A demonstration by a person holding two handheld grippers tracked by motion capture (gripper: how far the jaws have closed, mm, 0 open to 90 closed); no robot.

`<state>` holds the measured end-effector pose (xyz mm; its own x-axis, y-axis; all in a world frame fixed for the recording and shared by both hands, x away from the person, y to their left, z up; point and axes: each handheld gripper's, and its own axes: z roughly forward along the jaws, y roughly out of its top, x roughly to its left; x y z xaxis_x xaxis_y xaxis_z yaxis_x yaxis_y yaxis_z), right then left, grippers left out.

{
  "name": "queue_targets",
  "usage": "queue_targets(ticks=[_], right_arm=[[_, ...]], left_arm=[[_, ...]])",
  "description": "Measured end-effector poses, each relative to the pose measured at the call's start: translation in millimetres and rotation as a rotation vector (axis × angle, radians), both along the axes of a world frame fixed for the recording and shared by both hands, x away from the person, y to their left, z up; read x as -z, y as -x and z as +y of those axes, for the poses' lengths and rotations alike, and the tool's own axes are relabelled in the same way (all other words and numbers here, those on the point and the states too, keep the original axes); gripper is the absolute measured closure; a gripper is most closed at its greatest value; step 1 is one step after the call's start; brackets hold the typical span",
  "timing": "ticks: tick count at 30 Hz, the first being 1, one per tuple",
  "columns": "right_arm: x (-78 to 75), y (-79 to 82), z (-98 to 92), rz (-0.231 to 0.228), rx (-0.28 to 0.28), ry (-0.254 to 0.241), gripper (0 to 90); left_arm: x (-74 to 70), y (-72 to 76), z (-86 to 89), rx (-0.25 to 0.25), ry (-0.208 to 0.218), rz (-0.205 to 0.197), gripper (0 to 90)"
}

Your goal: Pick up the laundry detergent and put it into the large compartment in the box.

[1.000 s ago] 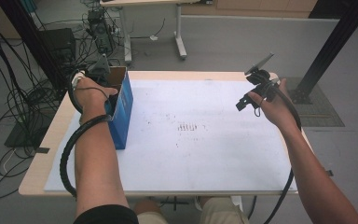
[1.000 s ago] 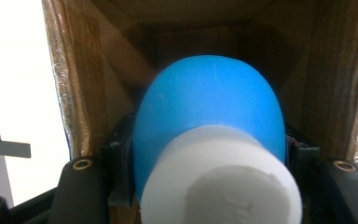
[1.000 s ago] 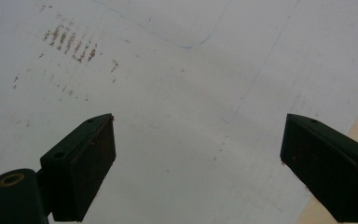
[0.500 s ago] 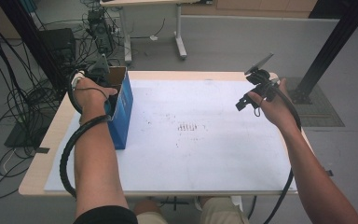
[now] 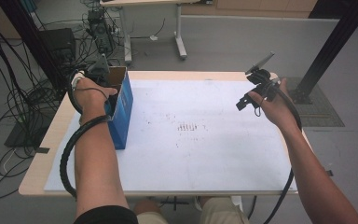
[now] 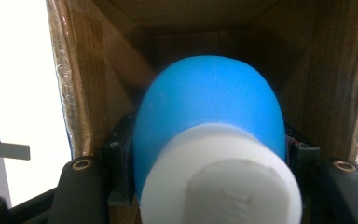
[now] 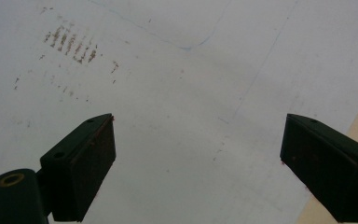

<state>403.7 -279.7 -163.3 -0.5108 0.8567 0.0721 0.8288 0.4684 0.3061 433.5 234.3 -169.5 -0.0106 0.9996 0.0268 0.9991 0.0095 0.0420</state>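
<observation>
The left gripper [image 5: 103, 74] clamps a blue-and-white bottle [image 6: 209, 135] inside the cardboard box [image 5: 121, 109], seemingly to deposit it. The right gripper [image 7: 196, 172] waits aside, jaws apart.

No legible text, label, brand, number or sign anywhere. Blue box [image 5: 122, 109]: plain outer face, no print readable. Blue-and-white object [image 6: 209, 154]: unmarked surface. White table sheet [image 5: 205, 154]: only a patch of brownish smudge marks [image 5: 189, 126], also seen as short streaks [image 7: 72, 44], no letters or figures among them. Faint pencil-like lines on the sheet [image 7: 242, 93]: no wording. Equipment on the floor behind the table [image 5: 100, 30]: too small and blurred for any lettering to be made out.
</observation>
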Motion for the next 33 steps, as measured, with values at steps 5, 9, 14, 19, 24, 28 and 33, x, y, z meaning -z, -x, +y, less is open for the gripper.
queue_targets(ticks=[5,9,14,19,24,28,33], right_arm=[[-0.2,0.2,0.3,0.0,0.0,-0.001,10.4],[0.6,0.1,0.2,0.001,-0.001,0.001,10.4],[0.5,0.1,0.1,0.002,0.0,0.002,10.4],[-1.0,0.3,0.2,-0.001,0.0,0.002,10.4],[-0.8,0.2,0.9,-0.001,-0.001,0.004,10.4],[-0.2,-0.4,1.4,0.003,-0.001,0.004,10.4],[-0.8,-0.6,2.3,0.002,-0.003,0.004,10.4]], left_arm=[[0.1,0.2,0.3,0.0,0.001,-0.001,37.4],[0.1,0.3,0.4,-0.001,0.001,-0.001,37.4],[0.1,0.2,0.0,0.001,0.0,-0.001,37.3],[0.1,0.3,0.3,0.0,0.001,-0.001,37.4],[0.1,0.2,0.5,0.0,0.001,-0.002,37.4],[0.1,0.3,0.4,0.0,0.001,-0.002,37.4],[0.1,0.4,0.3,-0.001,0.001,-0.002,37.4]])
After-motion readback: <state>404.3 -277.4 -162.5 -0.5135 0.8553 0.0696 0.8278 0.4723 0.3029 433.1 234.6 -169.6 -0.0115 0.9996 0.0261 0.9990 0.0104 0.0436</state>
